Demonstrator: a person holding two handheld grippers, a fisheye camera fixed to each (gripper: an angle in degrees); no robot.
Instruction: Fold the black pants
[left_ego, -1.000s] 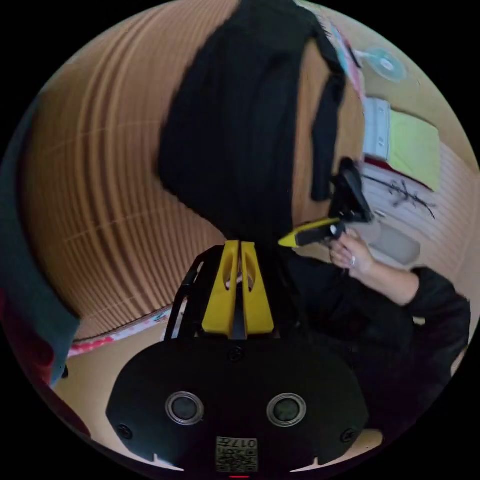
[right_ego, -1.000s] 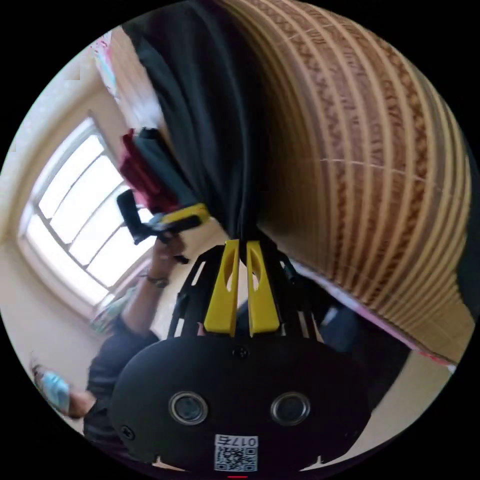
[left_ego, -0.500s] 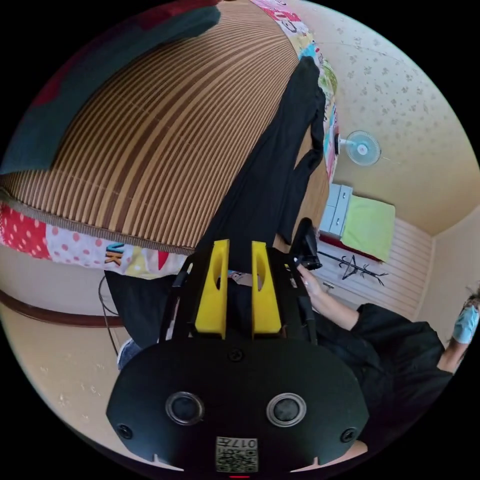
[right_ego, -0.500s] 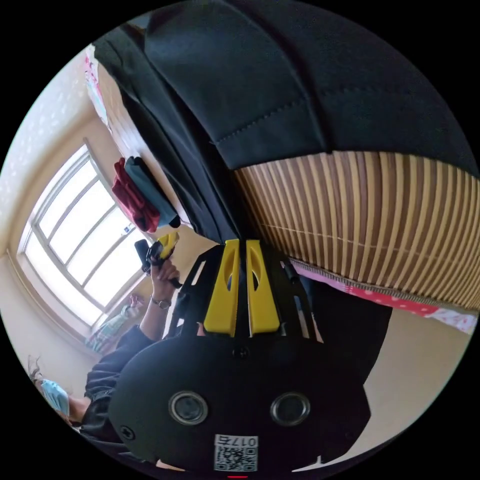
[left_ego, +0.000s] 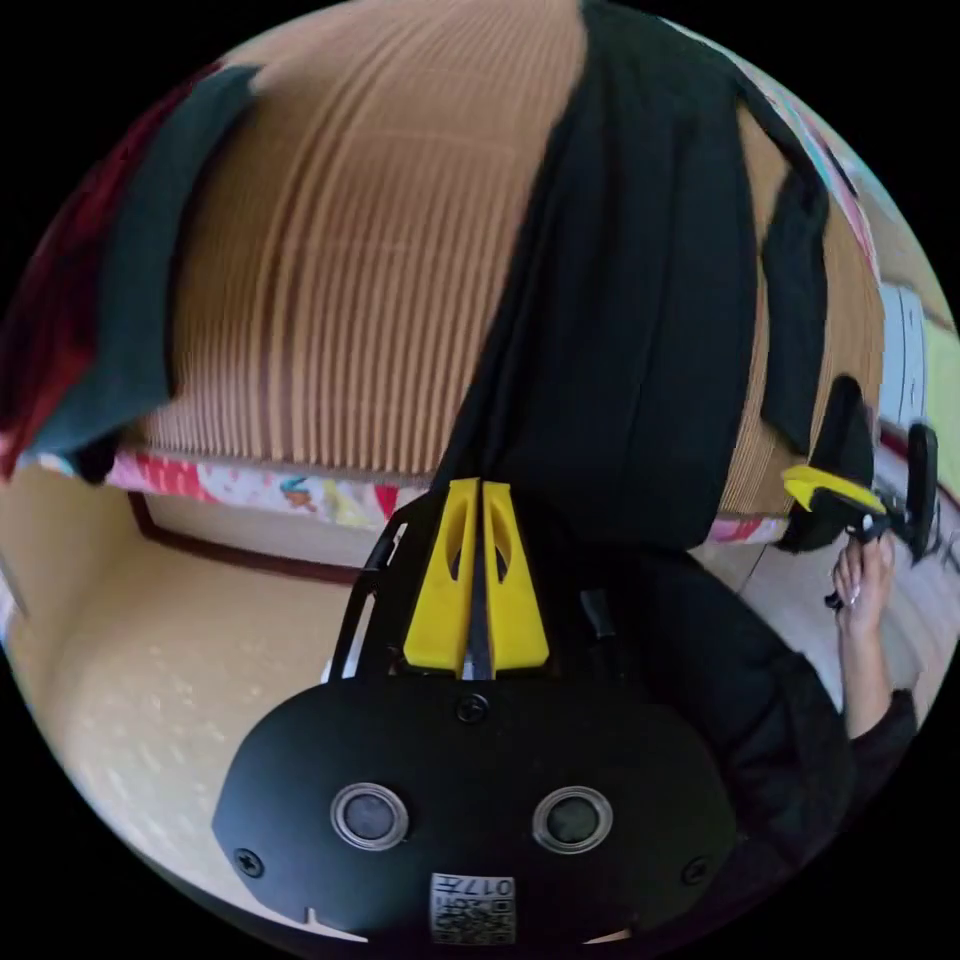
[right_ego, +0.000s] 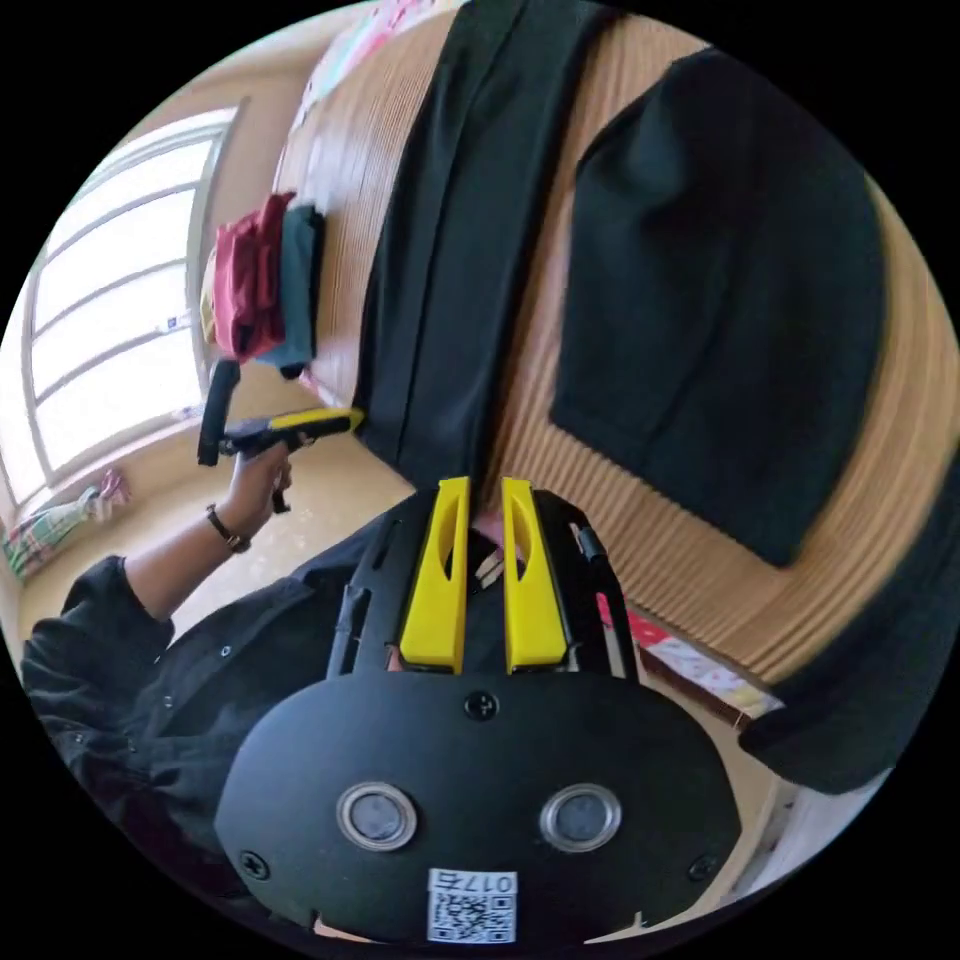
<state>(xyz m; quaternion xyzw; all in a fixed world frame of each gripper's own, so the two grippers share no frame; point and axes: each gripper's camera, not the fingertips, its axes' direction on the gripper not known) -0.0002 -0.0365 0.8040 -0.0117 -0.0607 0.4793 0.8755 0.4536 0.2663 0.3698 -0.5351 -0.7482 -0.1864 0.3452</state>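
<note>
- Our left gripper (left_ego: 478, 490) has its yellow jaws pressed together, and black cloth meets their tips; we judge that they pinch the near edge of the black pants (left_ego: 640, 330), though the pinch itself is hard to see.
- Our right gripper (right_ego: 485, 487) has its yellow jaws slightly parted with a small gap between them; its tips sit just short of the pants' near end, and we cannot tell if any cloth is caught.
- Taking the bamboo mat (left_ego: 350, 260) as our landmark, the pants lie along it in a long dark strip, with one end reaching the mat's near edge, where both grippers work.
- In the right gripper view, a second black garment (right_ego: 720, 290) lies flat on the mat beside the pants, apart from them.
- A small stack of red and teal folded clothes (right_ego: 262, 280) rests at the mat's side near a window (right_ego: 110, 330).
- We judge the pants to be soft, light and limp: they will sag and slide, not hold a shape.
- We would take hold at the two corners of the near end, gripping all layers together, so that the fold stays even.
</note>
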